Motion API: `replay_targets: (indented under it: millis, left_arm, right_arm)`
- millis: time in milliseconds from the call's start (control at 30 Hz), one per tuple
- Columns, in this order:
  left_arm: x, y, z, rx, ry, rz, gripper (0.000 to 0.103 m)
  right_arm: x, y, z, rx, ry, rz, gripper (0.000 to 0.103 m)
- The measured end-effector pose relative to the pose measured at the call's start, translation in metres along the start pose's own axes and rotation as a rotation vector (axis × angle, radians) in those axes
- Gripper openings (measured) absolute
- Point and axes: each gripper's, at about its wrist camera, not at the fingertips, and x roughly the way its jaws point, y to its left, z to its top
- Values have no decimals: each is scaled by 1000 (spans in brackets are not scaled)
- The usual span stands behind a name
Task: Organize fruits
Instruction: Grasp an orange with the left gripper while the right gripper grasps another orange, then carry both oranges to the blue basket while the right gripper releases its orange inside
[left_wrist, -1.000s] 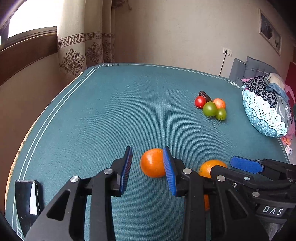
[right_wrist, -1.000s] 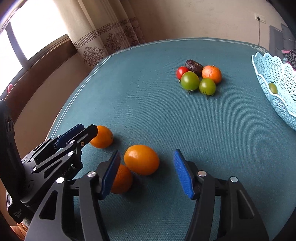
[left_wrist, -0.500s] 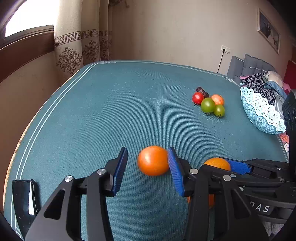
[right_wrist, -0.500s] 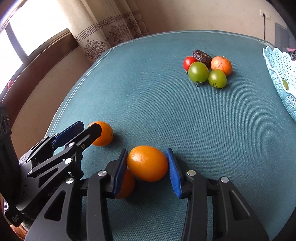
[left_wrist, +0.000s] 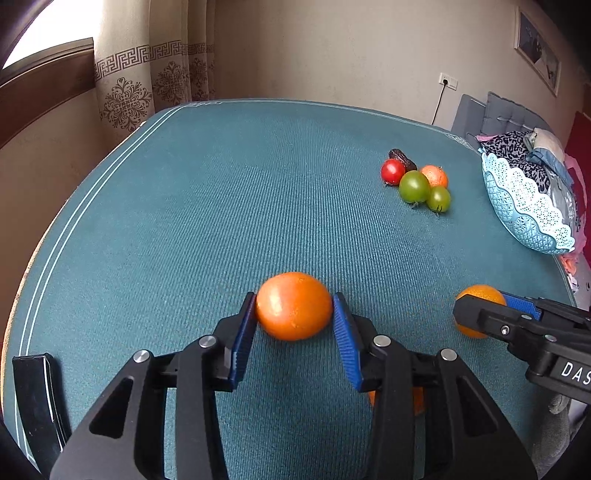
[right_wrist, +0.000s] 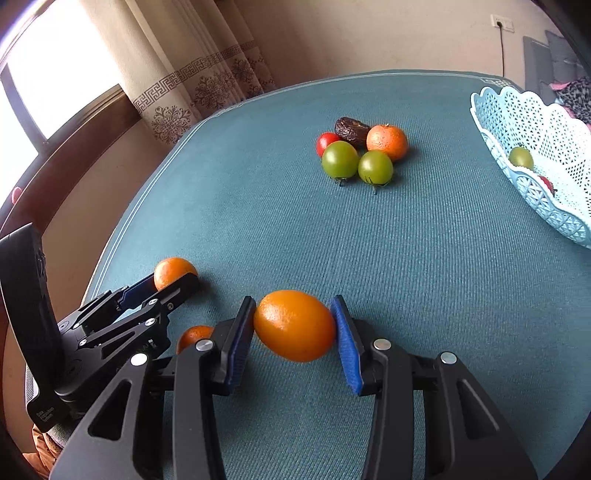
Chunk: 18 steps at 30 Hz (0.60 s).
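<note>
My left gripper (left_wrist: 294, 314) is shut on a round orange (left_wrist: 293, 305) and holds it just above the teal tablecloth (left_wrist: 236, 206). My right gripper (right_wrist: 293, 325) is shut on an oval orange (right_wrist: 294, 325), lifted slightly. In the right wrist view the left gripper (right_wrist: 173, 282) shows at the left with its orange (right_wrist: 170, 270). A third orange (right_wrist: 192, 336) lies on the cloth, partly hidden behind my right gripper's left finger. The light blue lattice basket (right_wrist: 498, 162) at the right holds a green tomato (right_wrist: 521, 158) and a red fruit (right_wrist: 548, 184).
A cluster lies at the back right: red tomato (right_wrist: 327, 142), two green tomatoes (right_wrist: 340, 159), a tangerine (right_wrist: 387, 142) and a dark date (right_wrist: 351, 129). The table edge runs along the left. Clothes (left_wrist: 532, 147) pile behind the basket.
Both grippers closed on their oranges. The left one shifted so its orange sits between the pads, and both oranges have risen slightly off the cloth.
</note>
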Motion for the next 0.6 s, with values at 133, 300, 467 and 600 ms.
replay_targets:
  millis: [133,300,467,600]
  left_arm:
    - [-7,-5,3,2,-14,6,42]
    - [-21,-17,10,26,-47,-2,42]
    - [-32,-33,19,52,-74,-14,42]
    - [-41,-48,26,72,-97,-26,42]
  right_arm:
    - [-10,-5,0,0,-30,-4,42]
    - [-32,-18,1,7,-81,-13,42]
    - [-57,-37,1,28,-143,-28,42]
    - [-77,-55,3,56,-190,-42,42]
